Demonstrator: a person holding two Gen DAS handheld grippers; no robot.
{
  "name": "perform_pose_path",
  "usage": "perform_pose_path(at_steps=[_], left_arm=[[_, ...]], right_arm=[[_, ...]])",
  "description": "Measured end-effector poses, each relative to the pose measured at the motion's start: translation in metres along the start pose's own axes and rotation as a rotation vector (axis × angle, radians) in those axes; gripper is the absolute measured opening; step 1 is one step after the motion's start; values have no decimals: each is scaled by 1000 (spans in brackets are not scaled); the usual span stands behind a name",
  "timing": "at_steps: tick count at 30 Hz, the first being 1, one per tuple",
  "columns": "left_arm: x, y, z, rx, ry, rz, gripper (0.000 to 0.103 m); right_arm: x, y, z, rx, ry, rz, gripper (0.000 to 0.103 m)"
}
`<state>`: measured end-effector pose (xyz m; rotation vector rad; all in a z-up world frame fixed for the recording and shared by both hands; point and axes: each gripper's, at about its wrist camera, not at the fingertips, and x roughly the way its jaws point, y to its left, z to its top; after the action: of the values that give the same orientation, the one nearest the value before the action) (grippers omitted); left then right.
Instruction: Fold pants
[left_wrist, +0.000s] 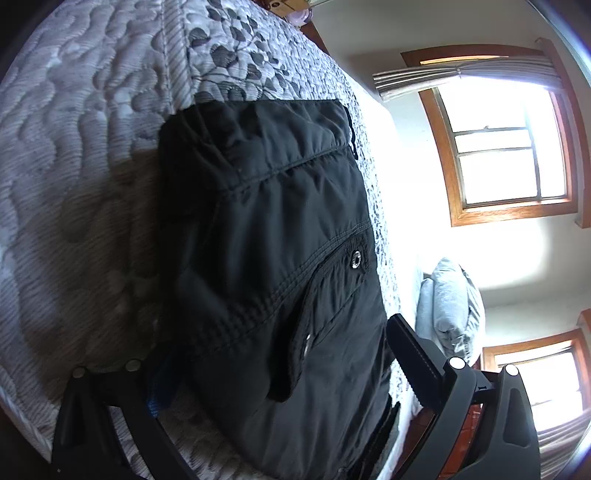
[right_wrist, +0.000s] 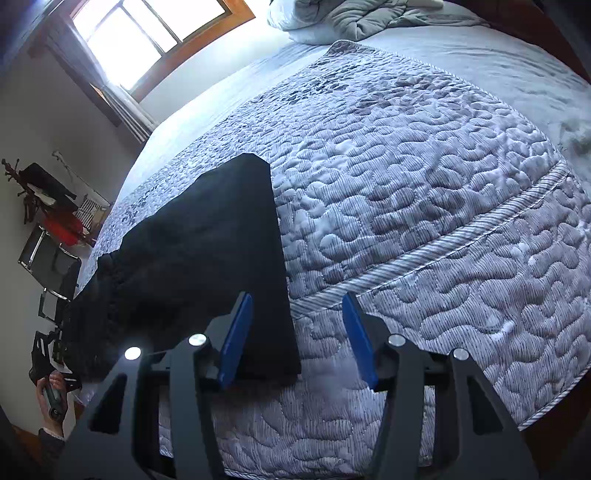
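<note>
The black nylon pants with snap-flap pockets (left_wrist: 273, 236) lie flat on the grey quilted bedspread (right_wrist: 424, 206), already doubled into a compact oblong. In the right wrist view the long axis of the pants (right_wrist: 207, 266) runs away from the near bed edge toward the far left corner, with one straight folded side facing right.

The right gripper (right_wrist: 297, 336) stands with its blue-padded fingers (right_wrist: 236, 332) apart, straddling that near folded corner; whether a pad touches cloth is unclear.

The left gripper (left_wrist: 273, 373) is spread wide across the pocket end, gripping nothing that I can see.

Judgement: the right gripper sits nearer a free corner, so the next fold along the long axis likely starts there.
</note>
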<state>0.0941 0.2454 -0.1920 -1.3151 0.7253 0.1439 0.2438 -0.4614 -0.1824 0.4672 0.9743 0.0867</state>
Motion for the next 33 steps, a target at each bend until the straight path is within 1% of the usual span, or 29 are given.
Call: perform_pose_path(at_steps=[4, 6, 7, 9, 10, 12, 14, 15, 17, 19, 22, 23, 25, 26, 27, 28, 30, 31, 32, 33], left_arm=[[12, -3, 6, -11, 4, -5, 99], [14, -4, 8, -14, 5, -9, 99], [15, -4, 8, -14, 7, -12, 99], [17, -4, 10, -13, 10, -12, 99], [18, -4, 10, -11, 11, -9, 99], [21, -5, 11, -2, 14, 0, 99], [23, -4, 10, 8, 16, 9, 99], [24, -5, 10, 13, 16, 13, 99], [27, -7, 9, 20, 15, 24, 99], [30, -10, 9, 25, 17, 32, 99], [33, -14, 8, 38, 26, 36, 99], [35, -15, 8, 42, 31, 32, 99], [42, -21, 9, 53, 53, 12, 99], [44, -23, 8, 59, 64, 3, 98], [47, -26, 7, 65, 76, -7, 97], [51, -28, 5, 70, 95, -24, 91], [57, -29, 2, 66, 107, -23, 79], [60, -30, 1, 69, 107, -10, 65], [62, -30, 0, 78, 108, 8, 48], [66, -30, 0, 94, 108, 35, 41]], right_arm=[[1, -1, 0, 2, 4, -1, 52], [2, -5, 0, 20, 4, 5, 60], [2, -8, 1, 34, 5, 17, 61], [2, -14, 1, 76, 9, 63, 62], [2, -18, 1, 100, 14, 97, 64], [3, -23, 3, 142, 40, 175, 81], [10, -28, 7, 194, 70, 290, 81], [17, -30, 9, 219, 89, 327, 82], [32, -33, 15, 239, 141, 363, 83], [49, -33, 21, 246, 180, 389, 84], [68, -27, 28, 233, 245, 453, 83], [73, -22, 30, 220, 259, 466, 81], [83, -13, 33, 192, 289, 469, 74], [87, -9, 34, 179, 304, 457, 64], [90, -6, 35, 167, 310, 443, 59], [89, -2, 36, 150, 306, 427, 56], [84, 1, 37, 134, 289, 424, 43], [80, 0, 37, 134, 279, 432, 39], [77, 0, 36, 136, 268, 442, 35], [74, -1, 35, 142, 262, 446, 33]])
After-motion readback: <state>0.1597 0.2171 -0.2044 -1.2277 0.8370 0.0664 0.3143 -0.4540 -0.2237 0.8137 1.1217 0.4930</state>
